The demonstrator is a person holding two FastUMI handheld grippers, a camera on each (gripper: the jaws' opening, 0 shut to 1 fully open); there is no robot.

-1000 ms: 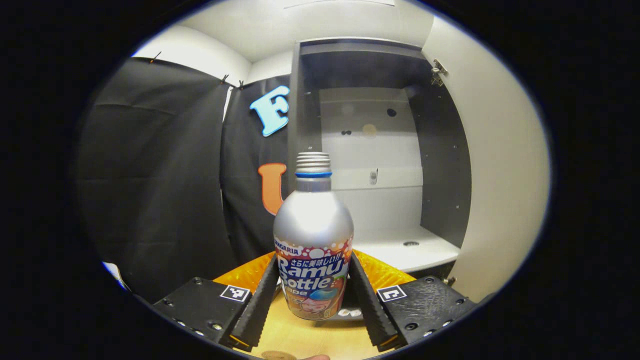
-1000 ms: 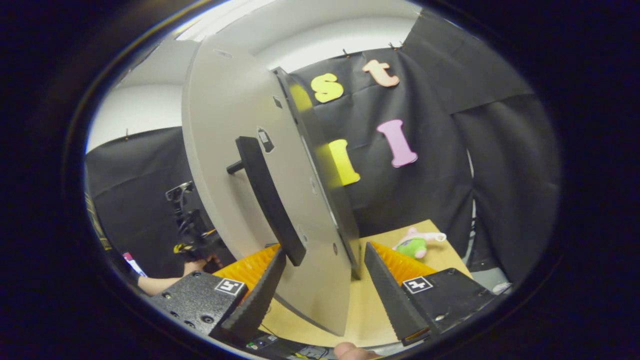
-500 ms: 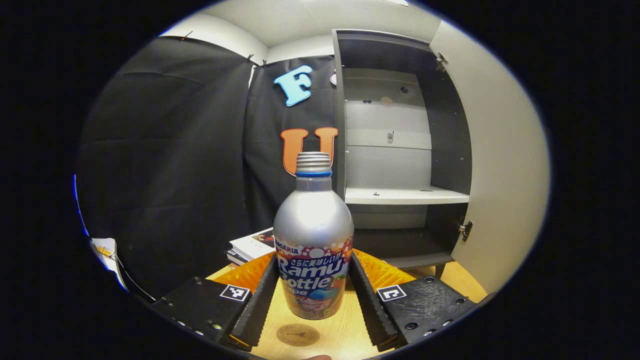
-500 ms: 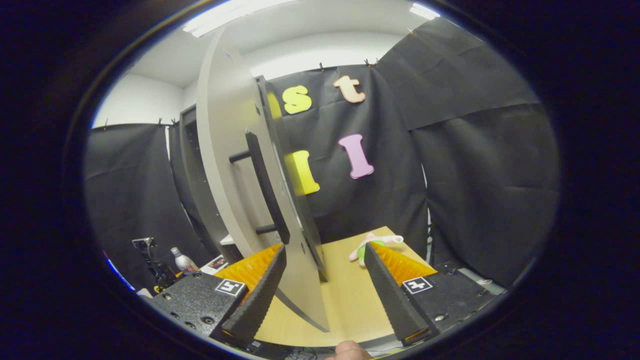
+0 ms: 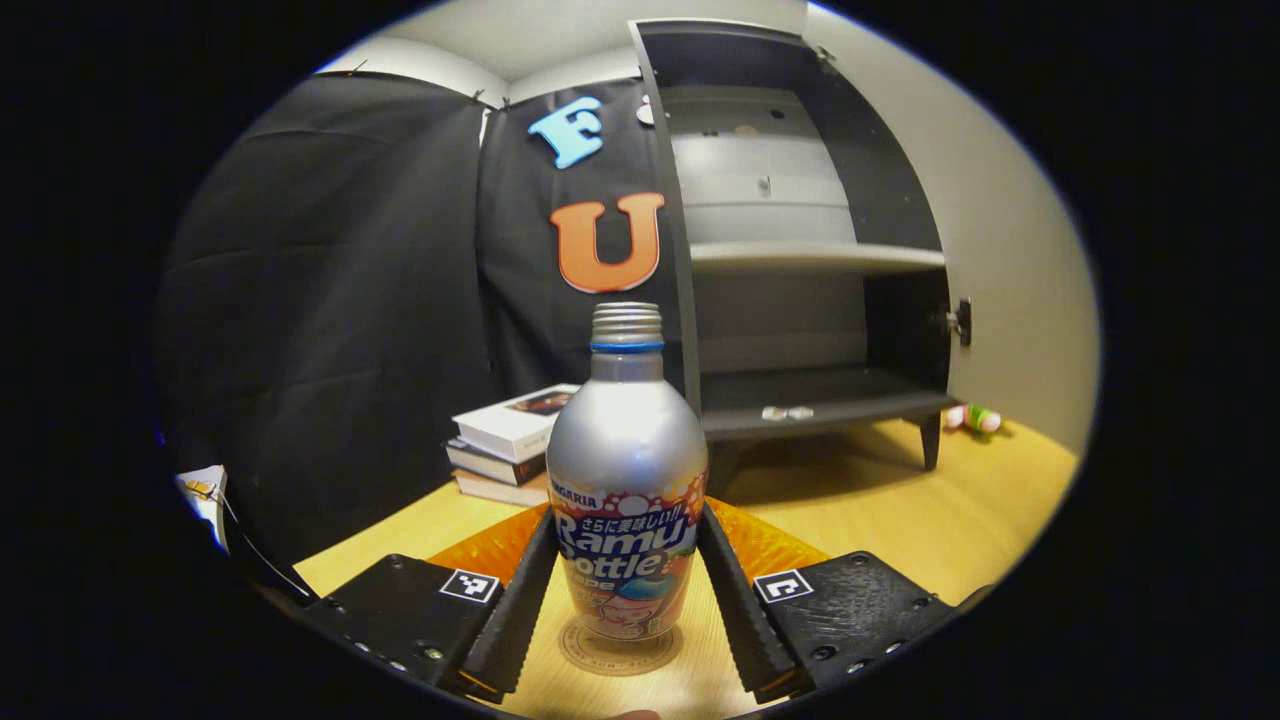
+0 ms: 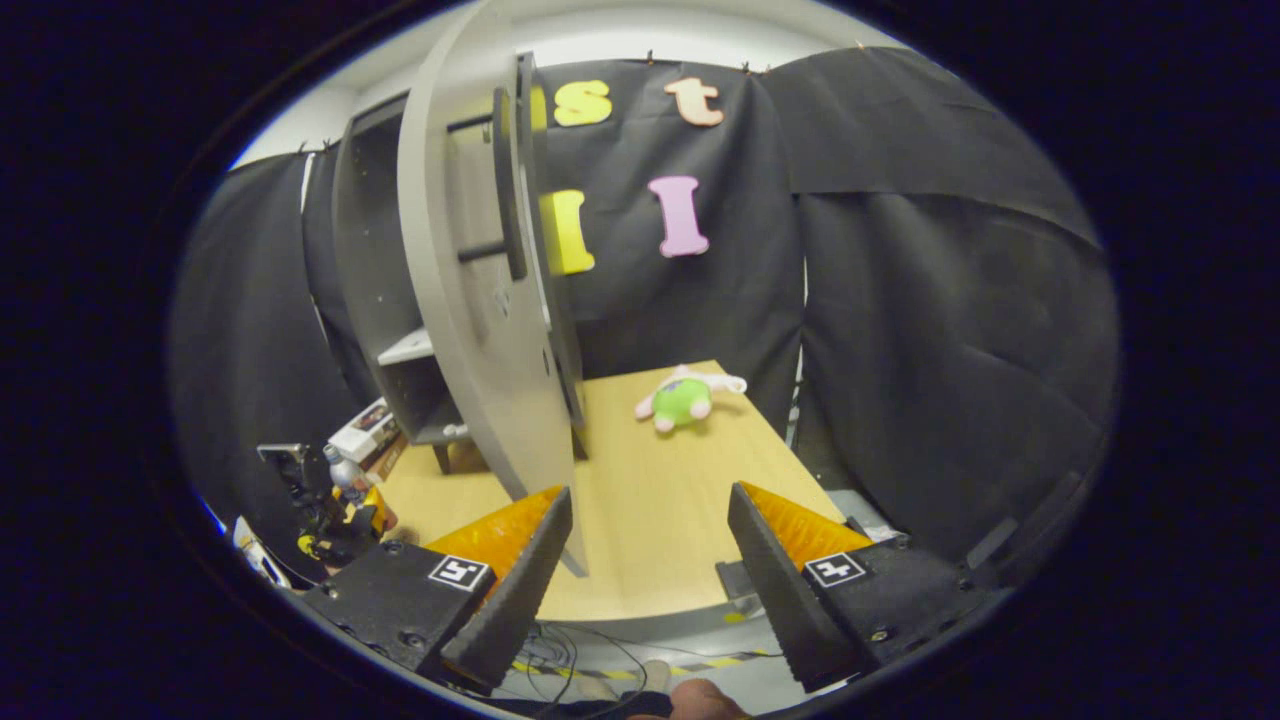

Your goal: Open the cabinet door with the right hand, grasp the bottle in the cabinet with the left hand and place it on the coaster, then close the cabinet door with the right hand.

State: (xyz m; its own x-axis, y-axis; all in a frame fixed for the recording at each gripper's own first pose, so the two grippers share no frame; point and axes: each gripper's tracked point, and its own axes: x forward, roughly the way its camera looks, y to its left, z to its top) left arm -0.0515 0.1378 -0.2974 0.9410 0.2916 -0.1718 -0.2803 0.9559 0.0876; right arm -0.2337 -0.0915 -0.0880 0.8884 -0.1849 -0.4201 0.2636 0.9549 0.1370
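Note:
In the left gripper view, my left gripper (image 5: 625,520) is shut on a silver bottle (image 5: 626,440) with a colourful label, held upright. A round wooden coaster (image 5: 618,652) lies right under the bottle's base; I cannot tell whether they touch. Behind stands the open cabinet (image 5: 800,255), its shelves bare apart from small bits. In the right gripper view, my right gripper (image 6: 648,495) is open and holds nothing. It sits back from the cabinet door (image 6: 470,300), whose black handle (image 6: 508,185) is high above the fingers. The left gripper with the bottle (image 6: 345,472) shows small at lower left.
A stack of books (image 5: 510,440) lies left of the cabinet on the wooden table (image 5: 900,520). A green and pink plush toy (image 6: 685,398) lies on the table beyond the door. The door's lower edge hangs beside my right gripper's left finger (image 6: 510,590).
My left gripper has come down out of the cabinet with the bottle, and the coaster now lies under it. My right gripper has drawn back and down from the door handle.

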